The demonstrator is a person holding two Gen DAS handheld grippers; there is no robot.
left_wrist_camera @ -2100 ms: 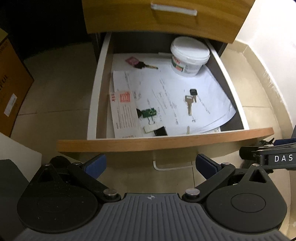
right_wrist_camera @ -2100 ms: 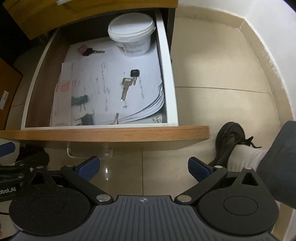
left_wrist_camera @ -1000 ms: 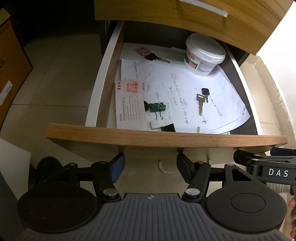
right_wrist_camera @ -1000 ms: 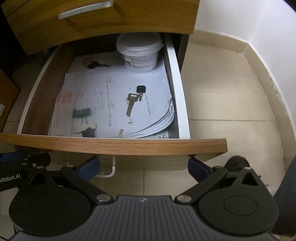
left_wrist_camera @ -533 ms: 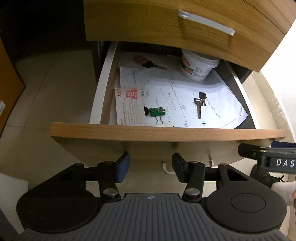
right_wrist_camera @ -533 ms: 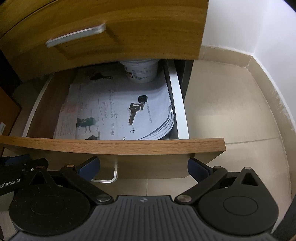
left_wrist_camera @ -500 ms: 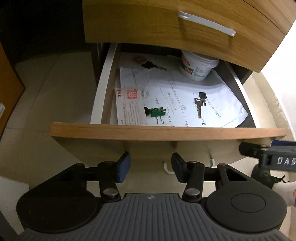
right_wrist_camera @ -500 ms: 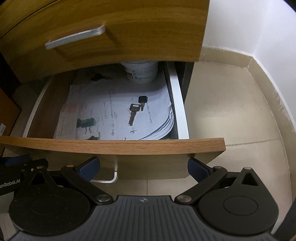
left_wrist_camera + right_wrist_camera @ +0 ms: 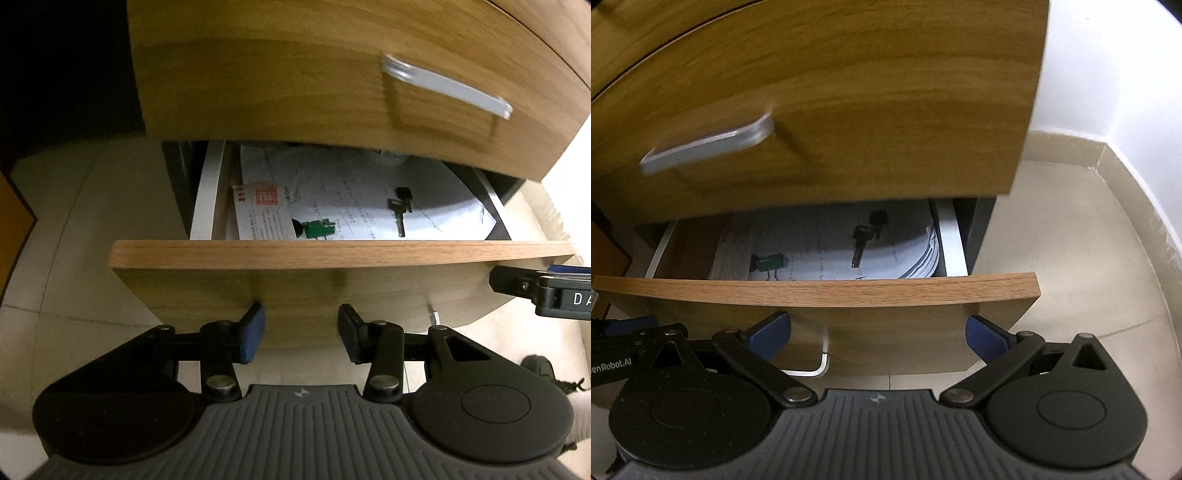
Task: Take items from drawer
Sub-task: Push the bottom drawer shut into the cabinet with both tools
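The lower drawer [image 9: 332, 253] stands pulled out, its wooden front [image 9: 820, 291] facing me. Inside lie white papers [image 9: 369, 188], a silver key with a black key beside it [image 9: 399, 210], a green binder clip [image 9: 317, 228] and a red-stamped sheet [image 9: 262, 214]. The key [image 9: 860, 240] and the clip [image 9: 772, 261] also show in the right wrist view. My left gripper [image 9: 299, 332] is partly open and empty, low in front of the drawer front. My right gripper [image 9: 877, 332] is wide open and empty, also in front of the drawer front, near its handle [image 9: 812, 365].
The shut upper drawer [image 9: 332, 81] with a metal handle [image 9: 447, 90] overhangs the back of the open drawer. Beige tiled floor [image 9: 1071, 240] lies to the right, with a white wall [image 9: 1108, 66] behind. The right gripper's body [image 9: 554, 295] shows at the left view's right edge.
Both grippers have dropped lower and closer to the drawer front. The upper drawer now hides the white tub and the pink-tagged key. The left jaws narrowed over the last two seconds.
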